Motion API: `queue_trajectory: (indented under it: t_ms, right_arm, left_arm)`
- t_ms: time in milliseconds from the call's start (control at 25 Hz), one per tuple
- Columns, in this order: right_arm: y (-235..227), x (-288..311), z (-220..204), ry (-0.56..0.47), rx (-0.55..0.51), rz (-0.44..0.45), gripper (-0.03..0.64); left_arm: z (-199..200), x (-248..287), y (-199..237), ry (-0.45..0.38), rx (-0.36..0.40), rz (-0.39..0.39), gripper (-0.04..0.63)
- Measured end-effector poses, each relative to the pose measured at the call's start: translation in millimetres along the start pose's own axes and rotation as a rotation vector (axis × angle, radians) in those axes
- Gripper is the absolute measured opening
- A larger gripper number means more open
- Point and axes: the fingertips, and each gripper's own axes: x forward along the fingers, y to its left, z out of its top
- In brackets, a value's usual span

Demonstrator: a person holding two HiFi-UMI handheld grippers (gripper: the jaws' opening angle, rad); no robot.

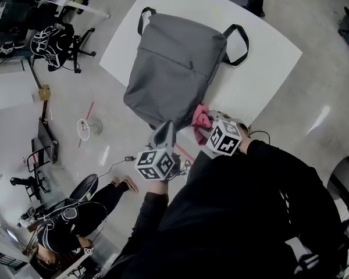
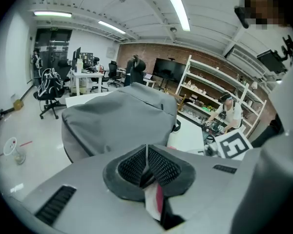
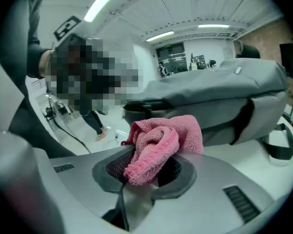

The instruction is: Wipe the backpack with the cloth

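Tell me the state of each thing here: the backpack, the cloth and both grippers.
backpack: lying flat on the table, gripped by neither gripper.
cloth: bunched up, pinched in the right gripper, near the backpack's closest end.
right gripper: shut on the cloth.
left gripper: shut, nothing between its jaws.

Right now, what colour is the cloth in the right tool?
Pink cloth; clearest in right gripper view.

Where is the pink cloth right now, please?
Head view, lower centre: the pink cloth is clamped in the right gripper, just beside the backpack.
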Motion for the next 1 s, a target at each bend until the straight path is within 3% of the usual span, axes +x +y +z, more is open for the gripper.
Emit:
queue_trajectory:
  t_ms: [160,240,520,760,880,1000]
  right_arm:
    - [83,2,17,-0.058,-0.141,0.227,0.110]
    - [90,4,22,-0.071,-0.144,0.238,0.110]
    - [-34,-28,2,-0.106,0.195,-0.036,0.110]
    - [-192,-113,-49,-0.160,0.513,-0.432,0.110]
    - [-255,-154,-34,-0.237,0.556,-0.546,0.110]
    - [-294,-168,-12,-0.267,0.547,-0.576,0.110]
  left_arm:
    - [-3,6,14,0.025,-0.025,0.048,0.020]
    - [-8,9,11,0.045,-0.025,0.048,0.020]
    - [-21,19,5,0.082,-0.030,0.050,0.021]
    - [-24,16,5,0.076,-0.041,0.064,0.020]
    - [-25,10,-1,0.077,-0.036,0.060,0.020]
    - [-25,7,-8,0.078,-0.034,0.058,0.020]
